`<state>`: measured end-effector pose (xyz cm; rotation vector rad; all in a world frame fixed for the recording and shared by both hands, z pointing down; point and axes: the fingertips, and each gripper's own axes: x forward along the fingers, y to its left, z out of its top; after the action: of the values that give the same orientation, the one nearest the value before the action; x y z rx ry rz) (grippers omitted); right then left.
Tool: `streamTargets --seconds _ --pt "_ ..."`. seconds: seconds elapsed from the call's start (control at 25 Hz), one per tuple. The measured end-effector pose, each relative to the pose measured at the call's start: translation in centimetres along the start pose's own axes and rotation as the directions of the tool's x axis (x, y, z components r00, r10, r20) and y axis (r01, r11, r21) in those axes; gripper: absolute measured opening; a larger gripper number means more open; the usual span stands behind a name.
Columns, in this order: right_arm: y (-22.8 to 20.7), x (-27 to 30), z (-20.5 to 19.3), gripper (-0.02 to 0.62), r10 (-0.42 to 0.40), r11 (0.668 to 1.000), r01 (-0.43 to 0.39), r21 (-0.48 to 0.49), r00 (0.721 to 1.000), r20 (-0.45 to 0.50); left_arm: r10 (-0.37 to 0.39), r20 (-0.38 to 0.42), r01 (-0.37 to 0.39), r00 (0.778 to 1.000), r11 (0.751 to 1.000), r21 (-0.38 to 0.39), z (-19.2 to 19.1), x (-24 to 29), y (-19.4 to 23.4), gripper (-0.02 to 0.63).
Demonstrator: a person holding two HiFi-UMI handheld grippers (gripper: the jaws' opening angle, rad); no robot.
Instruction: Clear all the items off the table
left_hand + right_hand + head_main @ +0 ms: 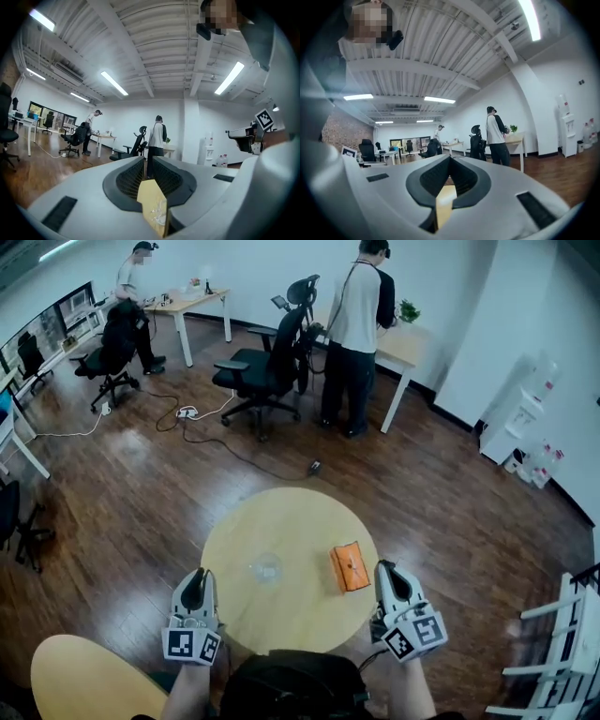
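Note:
A round light-wood table (291, 521) carries a small clear glass item (265, 568) near its middle and an orange packet (350, 567) to the right of it. My left gripper (197, 579) hovers at the table's near left edge, short of the glass item, its jaws a narrow slit apart with nothing between them. My right gripper (389, 571) hovers at the near right edge, just right of the orange packet, shut and empty. In the left gripper view the table and the clear item (158, 213) show below the left gripper (147, 161). The right gripper (450, 159) points level across the room.
A second wood table (84, 676) lies at the lower left. A white rack (562, 643) stands at the right. Beyond the table are a black office chair (262, 367), a standing person (356, 324), floor cables (187, 413) and desks.

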<state>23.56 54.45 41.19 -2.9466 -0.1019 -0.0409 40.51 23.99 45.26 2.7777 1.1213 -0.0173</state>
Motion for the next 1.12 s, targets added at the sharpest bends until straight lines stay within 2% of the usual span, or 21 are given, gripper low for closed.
streamTargets --seconds 0.16,0.28,0.56,0.92,0.96,1.12 --pt "-1.2 -1.2 2.4 0.002 0.004 0.996 -0.012 0.086 0.996 0.086 -0.003 0.035 0.005 0.999 0.999 -0.033 1.7 0.6 -0.2 0.046" --pt "-1.1 -1.1 2.7 0.002 0.008 0.993 -0.019 0.113 0.995 0.098 -0.034 0.037 0.035 0.999 0.999 -0.036 2.4 0.9 -0.9 0.046" --pt "0.1 0.1 1.8 0.001 0.02 0.994 -0.029 0.109 0.997 0.081 -0.059 0.028 0.06 0.998 0.997 -0.043 2.2 0.6 -0.5 0.046" --pt "0.3 1.3 2.2 0.002 0.028 0.995 -0.036 0.098 0.996 0.081 -0.014 0.056 0.016 0.998 0.999 -0.046 2.5 0.2 1.4 0.046" --pt "0.4 1.5 2.3 0.002 0.03 0.995 -0.038 0.096 0.996 0.084 -0.006 0.066 0.009 0.998 0.999 -0.048 2.7 0.2 1.7 0.021" --pt "0.5 1.8 2.6 0.002 0.028 0.995 -0.035 0.088 0.996 0.088 -0.008 0.084 0.012 0.996 0.999 -0.048 3.2 0.5 2.0 0.021"
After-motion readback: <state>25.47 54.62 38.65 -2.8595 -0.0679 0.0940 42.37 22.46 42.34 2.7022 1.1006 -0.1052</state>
